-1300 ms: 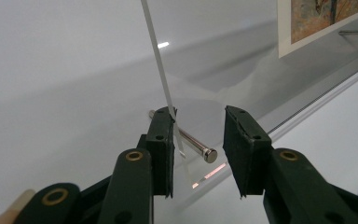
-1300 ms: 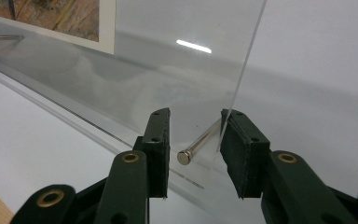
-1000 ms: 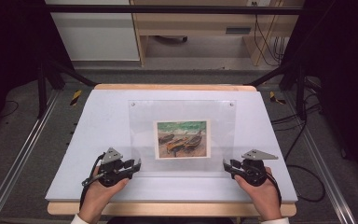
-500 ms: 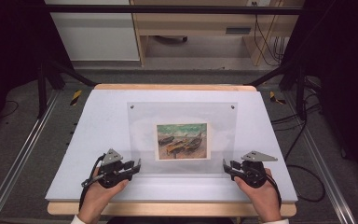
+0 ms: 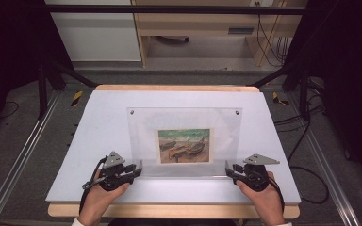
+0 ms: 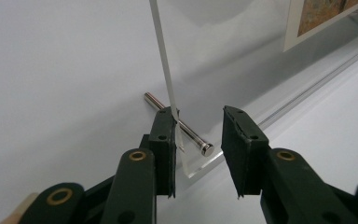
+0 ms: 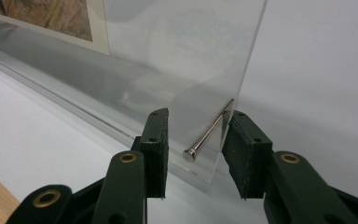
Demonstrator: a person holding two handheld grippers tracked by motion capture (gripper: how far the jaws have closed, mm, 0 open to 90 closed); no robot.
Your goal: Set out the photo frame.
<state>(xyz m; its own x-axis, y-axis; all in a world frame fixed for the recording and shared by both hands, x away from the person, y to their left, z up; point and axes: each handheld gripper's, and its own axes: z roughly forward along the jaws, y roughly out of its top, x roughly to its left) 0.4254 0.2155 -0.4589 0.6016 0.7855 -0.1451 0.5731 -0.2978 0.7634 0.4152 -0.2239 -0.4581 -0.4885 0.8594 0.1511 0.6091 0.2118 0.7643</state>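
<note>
**A:** Left gripper (image 6: pixel 198 151) close-up: fingers (image 6: pixel 164 140) parted, with the corner of the clear acrylic frame (image 6: pixel 168 79) standing between them. One finger sits right against the sheet, the other is off it with a gap. A metal pin (image 6: pixel 186 133) goes through the sheet at that corner. You can't see any of that from the high view, where the left gripper (image 5: pixel 136 170) is just a black blob at lower left.

**B:** Same on the right gripper (image 7: pixel 196 149): fingers (image 7: pixel 156 140) apart, the frame (image 7: pixel 177 60) corner and its pin (image 7: pixel 209 133) between them, nothing clamped. The far finger looks close to the sheet edge; can't tell if it touches.

**A:** What the high view adds: the frame (image 5: pixel 185 141) sits mid-picture on the white table (image 5: pixel 99 122), right gripper (image 5: pixel 229 170) at its lower right corner.

**B:** And inside the frame, the picture of boats (image 5: pixel 184 146), low in the centre. The close-ups only catch a corner of it, at the top edge.
</note>
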